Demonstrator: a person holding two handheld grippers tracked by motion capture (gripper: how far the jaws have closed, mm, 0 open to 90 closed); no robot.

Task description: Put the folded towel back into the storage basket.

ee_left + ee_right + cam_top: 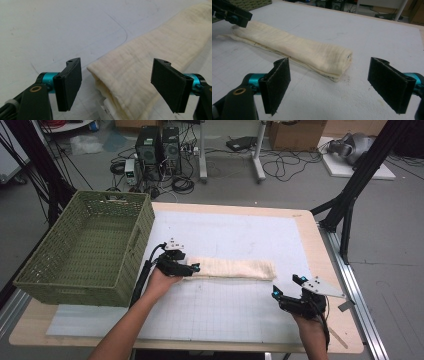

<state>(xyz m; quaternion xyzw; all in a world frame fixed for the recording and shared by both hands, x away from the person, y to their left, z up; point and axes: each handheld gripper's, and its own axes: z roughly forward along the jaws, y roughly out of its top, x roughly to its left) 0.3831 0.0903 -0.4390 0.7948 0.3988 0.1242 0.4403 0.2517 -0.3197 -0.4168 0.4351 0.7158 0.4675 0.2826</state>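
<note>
The right gripper [292, 288] hangs nearest the person, jaws spread wide and empty, a little short of the right end of the folded cream towel [235, 268], which lies as a long flat strip across the middle of the table. The left gripper [186, 266] sits at the towel's left end with its jaws also spread; in the left gripper view the folded end of the towel [140, 72] lies between the two black pads [71, 82] but is not yet pinched. To do this step well, I would lower the left jaws so one pad slides under all the layers before closing, or the top fold alone may lift and the bundle open. The right gripper should come forward to straddle the blunt folded end [337, 63] squarely, catching every layer, so both ends rise together and the strip does not sag. The towel rests on a white gridded mat [240, 310] over a pale wooden table [320, 245]. A green woven basket [45, 282] stands at the table's left edge, just beside the left gripper. Beyond, on the grey floor, are computer towers [159, 147], loose cables and cardboard boxes [297, 134].
</note>
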